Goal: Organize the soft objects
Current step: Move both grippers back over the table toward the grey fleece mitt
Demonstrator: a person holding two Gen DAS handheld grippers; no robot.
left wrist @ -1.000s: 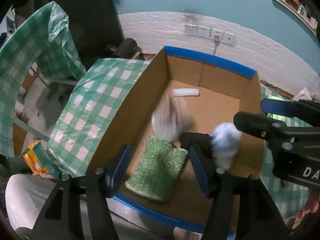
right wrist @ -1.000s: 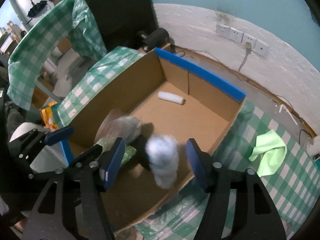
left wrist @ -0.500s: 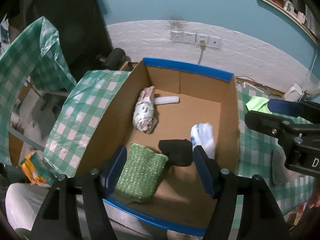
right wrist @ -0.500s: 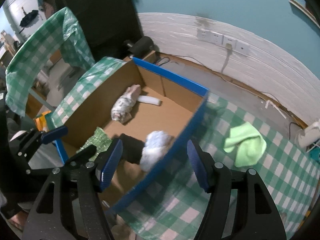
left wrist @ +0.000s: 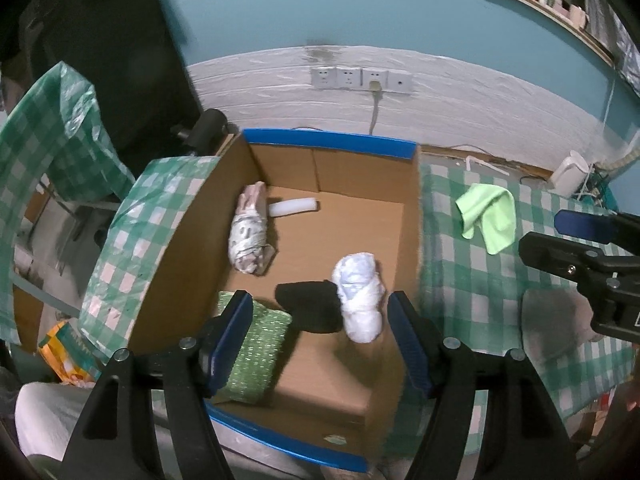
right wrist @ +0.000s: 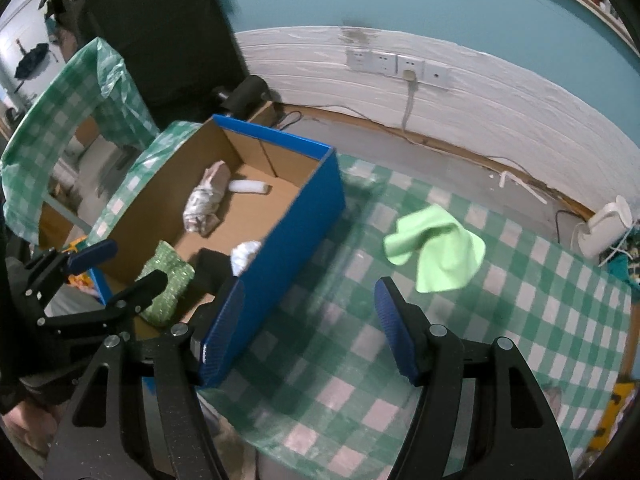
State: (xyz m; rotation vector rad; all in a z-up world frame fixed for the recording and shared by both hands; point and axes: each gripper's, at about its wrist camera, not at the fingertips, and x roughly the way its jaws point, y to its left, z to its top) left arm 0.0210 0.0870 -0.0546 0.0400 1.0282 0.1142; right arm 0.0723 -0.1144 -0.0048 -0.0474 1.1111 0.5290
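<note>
Now the only soft thing outside the box (right wrist: pixel 280 248) is the lime-green cloth (right wrist: pixel 436 250), lying crumpled on the checked surface (right wrist: pixel 360 360) toward its far right side, well apart from the box's blue wall. The right gripper (right wrist: pixel 310 328) hangs above the surface between box and cloth, its jaws wide with nothing in them. The left gripper (left wrist: pixel 320 340) hovers over the near end of the box, jaws equally wide and empty.

Inside the box lie a white bundle (left wrist: pixel 360 296) by the right wall, touching a black cloth (left wrist: pixel 310 308); a glittery green sponge (left wrist: pixel 252 354) in the near left corner; a patterned rolled bundle (left wrist: pixel 248 236) along the left wall; and a small white roll (left wrist: pixel 294 206) near the far wall.

The step in hand looks to be fetching the green cloth. It would go best by coming down on the raised, bunched middle of the cloth rather than a flat edge, closing low enough to catch several folds without snagging the plastic cover beneath. Limp fabric will trail, so it should be lifted well clear of the box rim before being let go.

The surface wears a green-and-white checked plastic cover. Behind it run a white panelled wall with a row of sockets (right wrist: pixel 396 64), one with a plug and cable, and teal paint above.
</note>
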